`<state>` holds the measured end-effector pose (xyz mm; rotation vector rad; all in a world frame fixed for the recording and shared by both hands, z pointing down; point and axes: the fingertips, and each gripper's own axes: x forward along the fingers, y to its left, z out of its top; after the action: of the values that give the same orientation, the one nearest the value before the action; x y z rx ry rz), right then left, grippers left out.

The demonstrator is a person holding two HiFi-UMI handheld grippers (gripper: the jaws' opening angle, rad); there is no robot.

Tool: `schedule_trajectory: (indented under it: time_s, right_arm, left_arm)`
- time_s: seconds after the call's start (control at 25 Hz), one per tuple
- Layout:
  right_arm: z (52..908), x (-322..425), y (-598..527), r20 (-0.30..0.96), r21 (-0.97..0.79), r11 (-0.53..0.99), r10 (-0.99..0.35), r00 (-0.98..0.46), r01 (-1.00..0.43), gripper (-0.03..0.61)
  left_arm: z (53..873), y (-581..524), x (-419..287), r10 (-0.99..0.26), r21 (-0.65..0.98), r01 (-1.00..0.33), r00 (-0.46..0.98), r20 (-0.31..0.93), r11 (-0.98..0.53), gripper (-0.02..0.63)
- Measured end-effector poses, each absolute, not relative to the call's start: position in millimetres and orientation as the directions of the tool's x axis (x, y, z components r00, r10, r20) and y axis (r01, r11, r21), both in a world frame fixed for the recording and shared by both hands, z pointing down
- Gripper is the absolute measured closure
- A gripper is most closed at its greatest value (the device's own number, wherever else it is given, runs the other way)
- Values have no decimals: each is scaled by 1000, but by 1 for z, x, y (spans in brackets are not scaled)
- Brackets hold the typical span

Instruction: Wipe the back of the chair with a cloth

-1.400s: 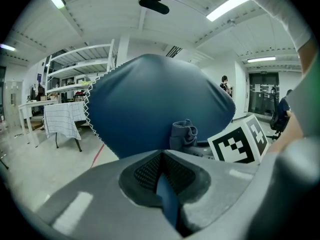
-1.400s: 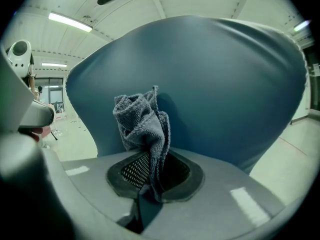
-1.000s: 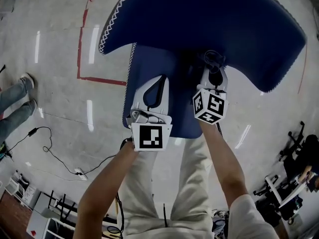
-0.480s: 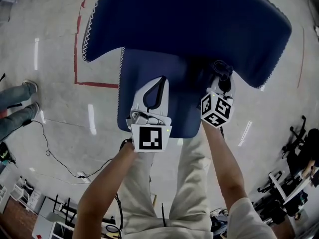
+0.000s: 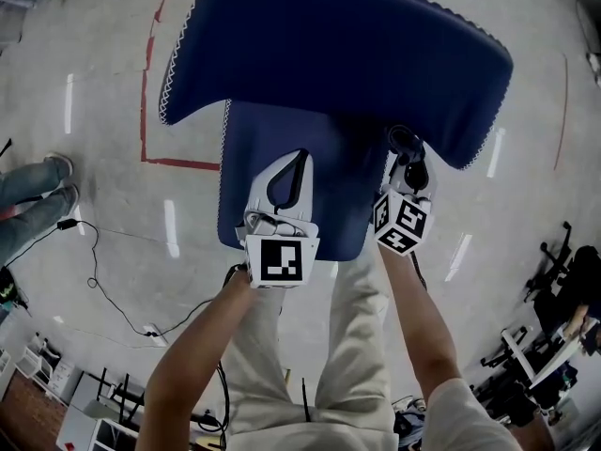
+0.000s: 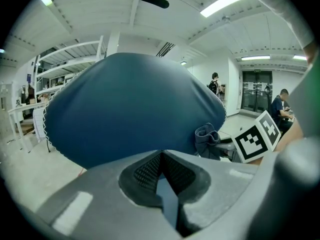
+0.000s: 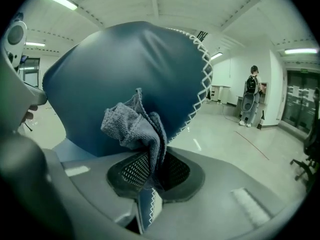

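Observation:
The blue chair's back [image 5: 338, 54] with white zigzag stitching fills the top of the head view, and its seat [image 5: 272, 139] lies below it. My right gripper [image 5: 406, 145] is shut on a crumpled grey-blue cloth [image 7: 134, 125], which it holds close in front of the chair back [image 7: 125, 64]. Whether the cloth touches the chair, I cannot tell. My left gripper [image 5: 297, 155] hovers over the seat, shut with nothing in it. Its jaw pads meet in the left gripper view [image 6: 161, 156], facing the chair back [image 6: 125, 109], with the cloth [image 6: 207, 139] off to the right.
Red tape [image 5: 146, 92] marks the grey floor left of the chair. A person's legs [image 5: 28, 186] stand at the far left near a black cable [image 5: 103, 294]. Equipment [image 5: 554, 289] clutters the right. People [image 7: 251, 101] stand far behind; shelving [image 6: 30, 94] lines the left.
The chair back has slid left in the head view. My right gripper with the cloth has drawn slightly back toward me. My left gripper has barely moved.

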<state>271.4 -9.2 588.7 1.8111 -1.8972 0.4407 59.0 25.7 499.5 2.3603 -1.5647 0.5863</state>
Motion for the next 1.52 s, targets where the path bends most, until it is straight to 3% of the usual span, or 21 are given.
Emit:
schedule_trajectory:
  time_s: [0.52,1.52]
  right_arm:
    - [519,215,5,604,-109,192,-766,-218,-975,508]
    - [305,132,-4,560,-165,473,-677,-477,-865,508]
  left_arm:
    - [459,41,64,-739,146,-948,311,598,-281,612]
    - [265,45,40,-786,247,-960,255,563,-134,612]
